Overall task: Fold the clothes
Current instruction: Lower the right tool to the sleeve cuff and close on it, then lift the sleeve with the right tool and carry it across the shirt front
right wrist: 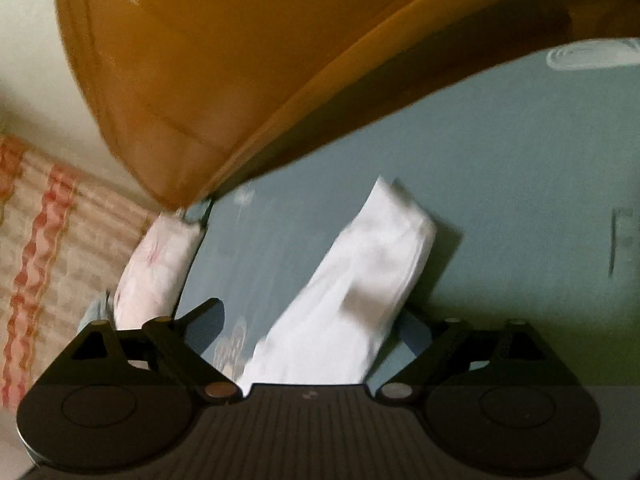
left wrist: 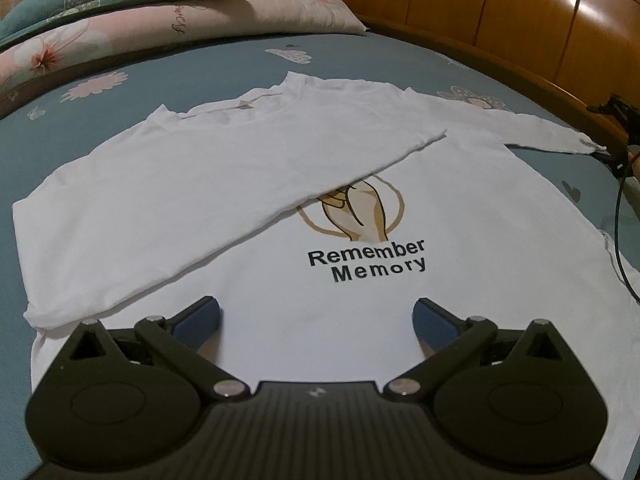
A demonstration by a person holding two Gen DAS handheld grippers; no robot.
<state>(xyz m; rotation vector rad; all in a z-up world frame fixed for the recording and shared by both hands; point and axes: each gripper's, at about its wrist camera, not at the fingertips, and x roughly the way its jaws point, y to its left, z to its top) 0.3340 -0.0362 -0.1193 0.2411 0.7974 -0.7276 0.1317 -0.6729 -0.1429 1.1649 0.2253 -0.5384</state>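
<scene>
shirt (left wrist: 248, 184) flat on bed (left wrist: 100, 120), one sleeve folded across | left hand-held gripper (left wrist: 316, 320) near hem, wide open, empty | right hand-held gripper (right wrist: 316, 320) apart, other sleeve (right wrist: 360, 272) between fingers, unpinched

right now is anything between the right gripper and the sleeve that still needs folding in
Nothing visible. The unfolded sleeve runs straight up between the open right gripper fingers, lying on bare blue sheet. The pillow sits off to one side.
</scene>
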